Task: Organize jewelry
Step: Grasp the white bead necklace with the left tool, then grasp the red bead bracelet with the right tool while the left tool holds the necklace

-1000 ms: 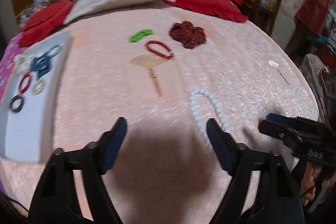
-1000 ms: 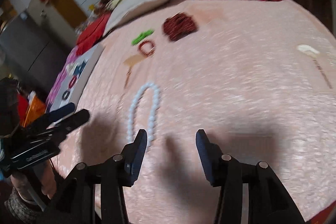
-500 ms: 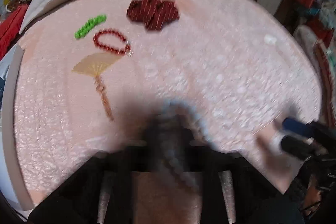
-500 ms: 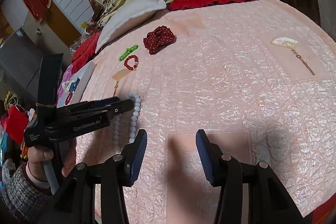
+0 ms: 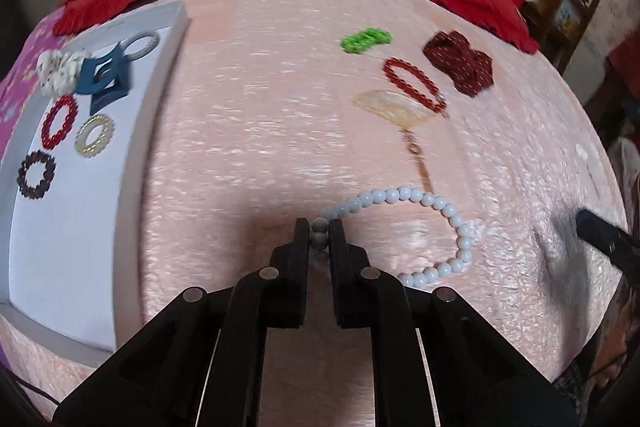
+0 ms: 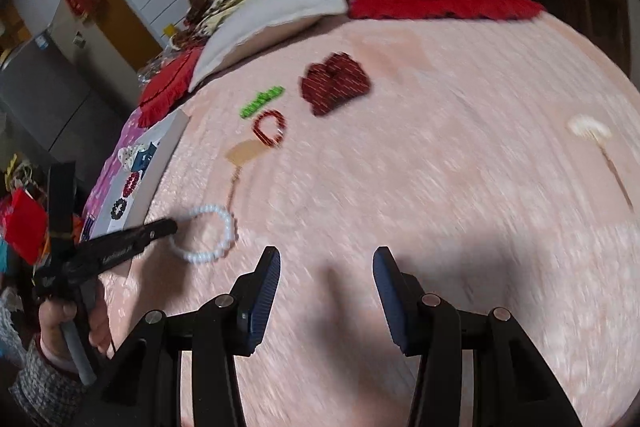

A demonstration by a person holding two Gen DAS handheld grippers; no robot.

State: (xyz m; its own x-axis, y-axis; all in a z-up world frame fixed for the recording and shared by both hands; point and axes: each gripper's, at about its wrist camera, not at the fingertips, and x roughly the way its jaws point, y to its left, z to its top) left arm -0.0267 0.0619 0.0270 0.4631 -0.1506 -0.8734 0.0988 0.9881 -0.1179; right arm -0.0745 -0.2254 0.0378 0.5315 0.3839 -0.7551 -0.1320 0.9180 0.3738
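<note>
My left gripper [image 5: 319, 231] is shut on the pale bead necklace [image 5: 452, 217], pinching two beads at its left end; the rest of the loop lies on the pink bedspread [image 5: 260, 131] to the right. In the right wrist view the left gripper [image 6: 170, 226] reaches the necklace [image 6: 218, 247] from the left. My right gripper [image 6: 326, 269] is open and empty above the bedspread [image 6: 440, 167]. A white tray [image 5: 68, 227] at the left holds several bracelets and a blue clip [image 5: 108, 79].
On the bedspread lie a green bead bracelet [image 5: 366, 40], a red bead bracelet [image 5: 414, 85], a dark red scrunchie [image 5: 460, 63] and a fan-shaped hairpin [image 5: 394, 111]. Another fan hairpin [image 6: 592, 131] lies at the right. Red and white pillows line the far edge.
My left gripper moved down to the necklace and shut on its beads. The necklace loop has been pulled sideways. My right gripper stayed open and shifted slightly.
</note>
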